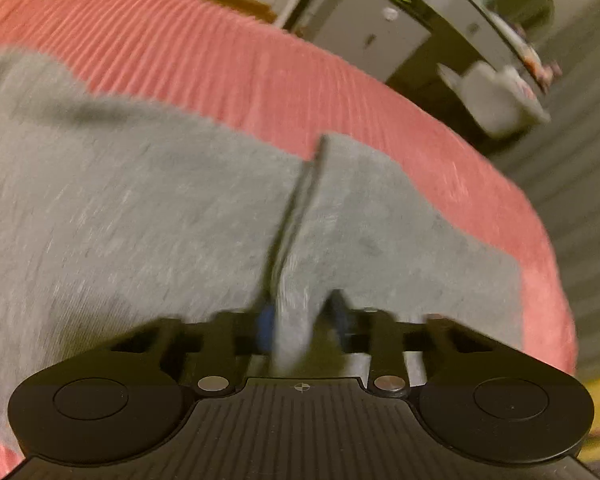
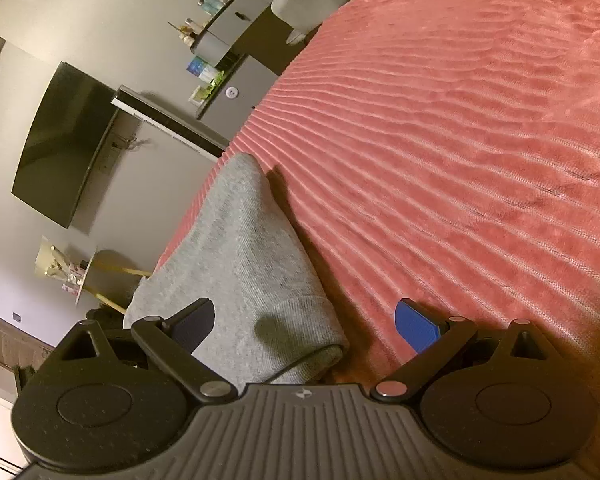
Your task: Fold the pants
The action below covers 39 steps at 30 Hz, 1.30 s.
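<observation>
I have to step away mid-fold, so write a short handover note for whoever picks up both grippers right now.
Left gripper: shut on a pinched fold of the grey pants.
Right gripper: jaws wide open, holding nothing; a rolled end of the pants lies between its fingers, not pressed.
Pants lie on the pink ribbed bedspread, near its edge.
Done: fabric gathered in the left grip; how far the fold has got cannot be told.
Left: probably grip the loose end with the right, then finish and flatten the fold.
</observation>
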Motion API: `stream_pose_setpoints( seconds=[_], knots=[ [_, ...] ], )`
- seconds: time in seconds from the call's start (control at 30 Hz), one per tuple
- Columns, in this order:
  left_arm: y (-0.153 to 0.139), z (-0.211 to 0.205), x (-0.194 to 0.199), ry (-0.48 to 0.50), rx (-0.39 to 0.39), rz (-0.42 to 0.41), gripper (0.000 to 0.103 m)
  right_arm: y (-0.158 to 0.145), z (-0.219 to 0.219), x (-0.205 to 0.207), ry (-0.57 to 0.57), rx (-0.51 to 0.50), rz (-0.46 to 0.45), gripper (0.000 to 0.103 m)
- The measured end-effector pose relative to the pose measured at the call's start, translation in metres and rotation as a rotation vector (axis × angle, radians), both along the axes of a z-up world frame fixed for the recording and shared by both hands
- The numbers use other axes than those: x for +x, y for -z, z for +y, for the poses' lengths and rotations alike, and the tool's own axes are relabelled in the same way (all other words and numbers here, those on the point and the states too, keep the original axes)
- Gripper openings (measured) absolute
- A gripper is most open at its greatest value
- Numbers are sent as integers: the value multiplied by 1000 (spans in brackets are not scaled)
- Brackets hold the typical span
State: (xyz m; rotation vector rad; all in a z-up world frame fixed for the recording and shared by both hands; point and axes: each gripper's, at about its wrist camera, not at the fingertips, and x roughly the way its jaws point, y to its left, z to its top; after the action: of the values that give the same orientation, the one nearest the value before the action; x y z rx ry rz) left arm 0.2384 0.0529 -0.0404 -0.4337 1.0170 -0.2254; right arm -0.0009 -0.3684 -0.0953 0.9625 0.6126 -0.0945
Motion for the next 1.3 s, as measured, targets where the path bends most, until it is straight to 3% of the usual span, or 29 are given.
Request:
stream_pose_setpoints(
  seconds=[0.07, 0.13, 0.2, 0.27, 0.3, 0.37, 0.4, 0.53, 0.6, 0.67, 0.73, 0.8, 0.9, 0.93, 0.97, 1.0, 1.13, 1.17, 1.2, 1.23, 1.3],
  knots=[
    [-8, -6, -6, 76, -42, -73, 18, -1, 1, 1, 2, -7, 0, 97],
    [-7, -4, -9, 64, -18, -84, 22, -2, 1, 3, 5, -11, 4, 97],
    [2, 6, -8, -35, 125, -20, 43, -2, 2, 4, 5, -17, 12, 97],
    [0, 21, -19, -51, 109, -50, 48, -4, 4, 4, 9, -27, 15, 97],
    [-4, 27, -27, -89, 116, -58, 59, -4, 3, 3, 9, -30, 14, 97],
    [-13, 39, -48, -177, 146, -98, 70, -5, 3, 2, 17, -35, 16, 95],
    [-17, 44, -61, -191, 140, -136, 75, -5, 3, 2, 20, -41, 20, 91],
    [-22, 53, -96, -200, 141, -169, 77, -25, 16, 3, 37, -134, 14, 46],
    [-17, 53, -102, -187, 93, -146, 77, -37, 31, 6, -19, -104, -40, 46],
    [-6, 48, -101, -166, 25, -98, 77, -41, 48, 14, -110, -2, -82, 46],
    [4, 49, -98, -153, -31, -51, 77, -35, 62, 25, -175, 97, -46, 54],
    [9, 47, -98, -135, -58, -54, 78, -26, 66, 27, -140, 119, 43, 67],
    [6, 45, -101, -119, -45, -93, 78, -22, 59, 14, -86, 147, 76, 73],
    [5, 44, -103, -119, -54, -109, 78, -24, 57, 7, -56, 121, 99, 86],
    [4, 45, -103, -121, -72, -123, 79, -26, 55, 1, -30, 90, 114, 91],
    [5, 46, -110, -120, -87, -130, 81, -28, 54, -5, -8, 65, 113, 94],
    [12, 42, -109, -107, -89, -114, 85, -25, 51, -2, -14, 131, 56, 93],
    [16, 42, -108, -108, -83, -100, 84, -22, 51, 3, -11, 133, 56, 91],
    [19, 43, -109, -112, -86, -92, 84, -18, 49, 5, -2, 146, 65, 75],
    [20, 45, -109, -118, -95, -88, 84, -15, 49, 8, 6, 172, 59, 47],
    [20, 48, -111, -128, -125, -90, 83, -11, 47, 11, 17, 209, 30, 24]
  ],
)
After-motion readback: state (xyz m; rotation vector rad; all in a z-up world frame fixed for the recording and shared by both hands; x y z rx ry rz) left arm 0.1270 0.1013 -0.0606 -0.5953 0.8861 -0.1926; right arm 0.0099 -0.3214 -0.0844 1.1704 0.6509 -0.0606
